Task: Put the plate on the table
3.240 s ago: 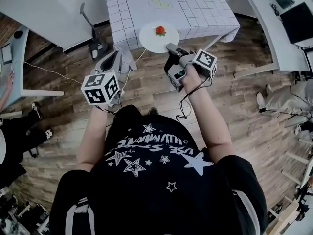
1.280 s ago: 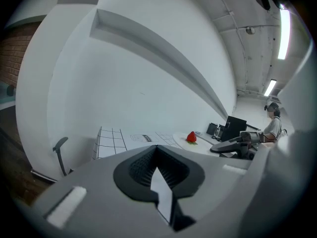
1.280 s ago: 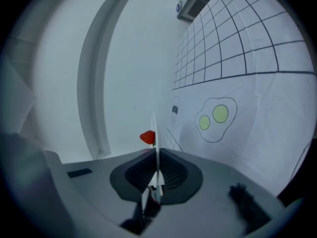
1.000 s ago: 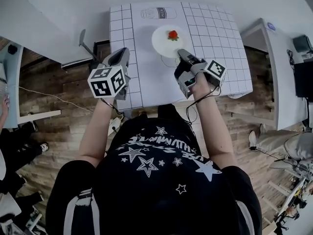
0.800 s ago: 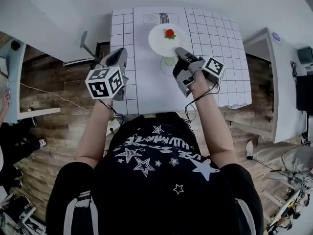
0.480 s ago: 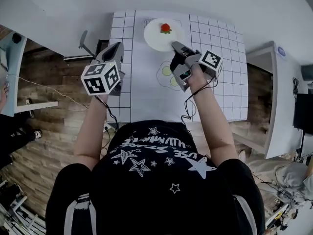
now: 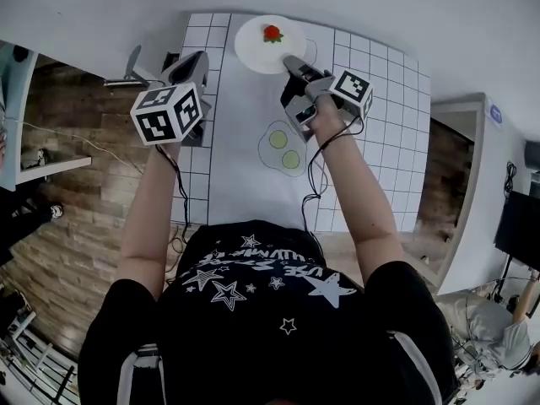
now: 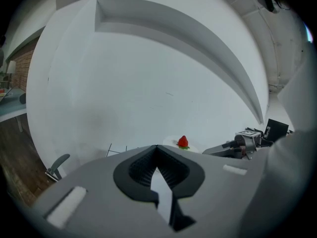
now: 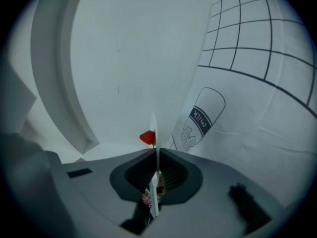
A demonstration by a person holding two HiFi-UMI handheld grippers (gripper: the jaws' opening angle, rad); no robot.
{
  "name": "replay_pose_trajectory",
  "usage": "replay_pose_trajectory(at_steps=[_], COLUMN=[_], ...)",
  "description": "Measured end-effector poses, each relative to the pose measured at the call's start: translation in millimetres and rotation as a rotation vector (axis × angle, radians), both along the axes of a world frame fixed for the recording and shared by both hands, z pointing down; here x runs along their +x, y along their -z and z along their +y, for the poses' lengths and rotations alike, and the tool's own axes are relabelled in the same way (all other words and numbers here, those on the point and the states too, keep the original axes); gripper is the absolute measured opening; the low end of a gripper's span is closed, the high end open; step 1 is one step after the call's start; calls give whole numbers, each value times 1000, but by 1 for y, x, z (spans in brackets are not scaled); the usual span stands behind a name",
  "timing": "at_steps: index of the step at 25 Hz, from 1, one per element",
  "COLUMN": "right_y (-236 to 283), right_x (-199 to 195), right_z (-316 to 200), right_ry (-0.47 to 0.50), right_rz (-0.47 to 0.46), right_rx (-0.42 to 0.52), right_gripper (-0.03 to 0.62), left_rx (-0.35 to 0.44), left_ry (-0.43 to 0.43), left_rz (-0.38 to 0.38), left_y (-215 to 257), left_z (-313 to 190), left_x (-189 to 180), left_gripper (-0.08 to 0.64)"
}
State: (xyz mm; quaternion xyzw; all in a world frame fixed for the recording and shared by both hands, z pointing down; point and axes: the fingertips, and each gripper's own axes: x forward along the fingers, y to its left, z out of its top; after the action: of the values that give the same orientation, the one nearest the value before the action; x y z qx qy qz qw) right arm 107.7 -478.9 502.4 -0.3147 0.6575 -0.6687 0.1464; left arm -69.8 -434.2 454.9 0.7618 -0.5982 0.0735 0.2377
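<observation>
Holding the white plate by its near rim, my right gripper pinches it over the far end of the grid-clothed table, upper centre of the head view, with a strawberry on top. My left gripper, pressed together and empty, hovers at upper left. The placing step looks in hand. Next, I judge, comes lowering the plate flat, then spreading the jaws.
</observation>
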Motion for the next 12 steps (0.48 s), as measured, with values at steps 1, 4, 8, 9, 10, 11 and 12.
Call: replay_pose_trajectory(at_steps=[1, 4, 8, 9, 10, 11, 12], right_y=[-5, -20, -37, -42, -46, -48, -49], right_x=[-2, -10, -23, -25, -25, -26, -26], right_z=[-8, -30, -53, -54, -51, -44, -34], right_ry=[4, 10, 26, 30, 34, 39, 47], right_rz=[2, 5, 9, 12, 15, 17, 18], right_rx=[-5, -25, -42, -45, -46, -41, -30], right_gripper=[20, 20, 20, 20, 20, 20, 20], left_rx=[-4, -18, -32, -34, -31, -23, -11], left_ry=[8, 43, 76, 80, 84, 88, 91], left_rz=[2, 11, 14, 11, 8, 5, 2], left_y=[-2, -9, -20, -22, -23, -23, -22], left_z=[-6, -24, -44, -44, -40, -32, -21], left_x=[-1, -10, -21, -22, -22, -22, -20], left_gripper=[9, 9, 9, 9, 9, 9, 9])
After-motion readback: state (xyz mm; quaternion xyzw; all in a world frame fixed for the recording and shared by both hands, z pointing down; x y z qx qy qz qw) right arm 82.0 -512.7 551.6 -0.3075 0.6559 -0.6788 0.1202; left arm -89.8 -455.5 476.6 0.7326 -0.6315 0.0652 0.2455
